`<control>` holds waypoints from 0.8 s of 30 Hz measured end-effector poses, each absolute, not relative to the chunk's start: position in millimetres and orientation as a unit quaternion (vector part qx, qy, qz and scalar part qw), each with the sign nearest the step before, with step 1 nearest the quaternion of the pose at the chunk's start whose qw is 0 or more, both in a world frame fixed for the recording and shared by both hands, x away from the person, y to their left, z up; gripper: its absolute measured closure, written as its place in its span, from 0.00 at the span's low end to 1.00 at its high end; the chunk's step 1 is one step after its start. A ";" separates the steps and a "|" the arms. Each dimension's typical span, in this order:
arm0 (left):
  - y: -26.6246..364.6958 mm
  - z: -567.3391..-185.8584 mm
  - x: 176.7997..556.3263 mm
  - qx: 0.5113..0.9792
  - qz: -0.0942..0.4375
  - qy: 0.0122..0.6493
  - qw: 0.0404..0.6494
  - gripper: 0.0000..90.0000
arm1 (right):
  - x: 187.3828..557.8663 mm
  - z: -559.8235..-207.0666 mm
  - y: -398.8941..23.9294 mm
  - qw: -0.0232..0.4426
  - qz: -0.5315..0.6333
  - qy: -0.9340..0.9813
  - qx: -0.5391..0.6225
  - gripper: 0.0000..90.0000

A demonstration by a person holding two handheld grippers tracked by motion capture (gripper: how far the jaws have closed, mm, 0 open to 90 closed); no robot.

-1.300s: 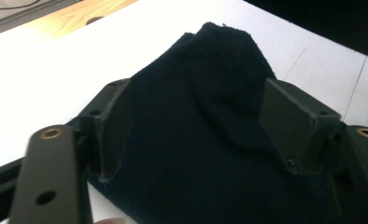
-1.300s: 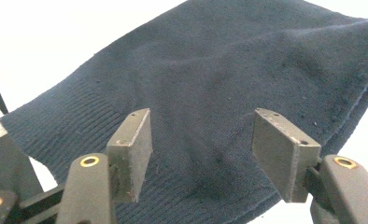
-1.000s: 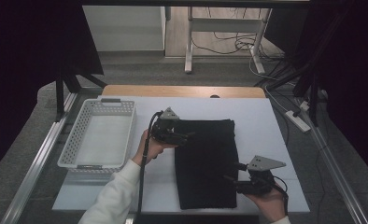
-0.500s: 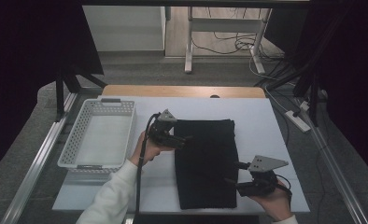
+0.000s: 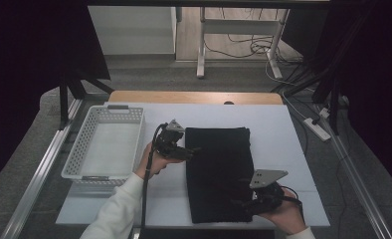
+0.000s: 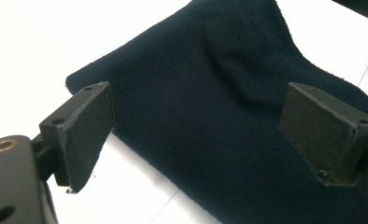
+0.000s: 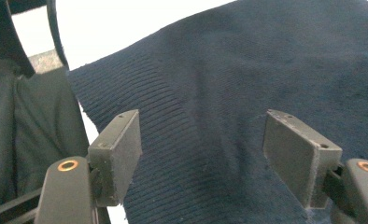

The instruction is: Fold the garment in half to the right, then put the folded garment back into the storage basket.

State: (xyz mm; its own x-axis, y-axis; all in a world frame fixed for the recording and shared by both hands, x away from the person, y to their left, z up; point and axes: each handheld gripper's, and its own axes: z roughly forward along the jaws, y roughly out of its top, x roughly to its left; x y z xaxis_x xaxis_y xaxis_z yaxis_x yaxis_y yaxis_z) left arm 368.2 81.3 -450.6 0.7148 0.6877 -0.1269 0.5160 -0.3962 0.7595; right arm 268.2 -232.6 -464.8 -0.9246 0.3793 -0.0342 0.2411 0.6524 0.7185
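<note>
A dark navy folded cloth (image 5: 219,174) lies flat on the white table (image 5: 278,129). My left gripper (image 5: 193,151) sits at the upper part of its left edge and points right. Its jaws have just been opening. In the left gripper view they stand wide apart (image 6: 201,112) over the cloth's corner (image 6: 219,116), and the pads press on nothing. My right gripper (image 5: 239,203) is at the cloth's near right part and points left. Its jaws have also just been opening and stand open (image 7: 201,135) above the ribbed cloth (image 7: 229,70).
A white perforated basket (image 5: 104,149) stands empty at the table's left. A wooden strip (image 5: 194,97) runs along the table's far edge. A power strip (image 5: 316,128) and cables lie on the floor to the right. A dark sleeve (image 7: 37,130) is at the left.
Both hands have kept almost still at the cloth's edges, and the cloth lies as before.
</note>
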 end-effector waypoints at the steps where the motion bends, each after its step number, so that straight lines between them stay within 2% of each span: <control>1: 81.5 -450.1 367.5 0.828 0.106 0.363 0.414 0.12 | 268.2 -465.4 -231.2 0.090 0.377 0.906 0.168 0.31; 12: 80.4 -454.4 364.1 0.829 0.104 0.368 0.408 0.12 | 262.2 -471.1 -217.1 0.065 0.324 0.935 0.130 0.32; 24: 78.4 -457.8 364.3 0.833 0.103 0.369 0.400 0.11 | 252.6 -475.2 -215.8 0.061 0.290 0.948 0.114 0.29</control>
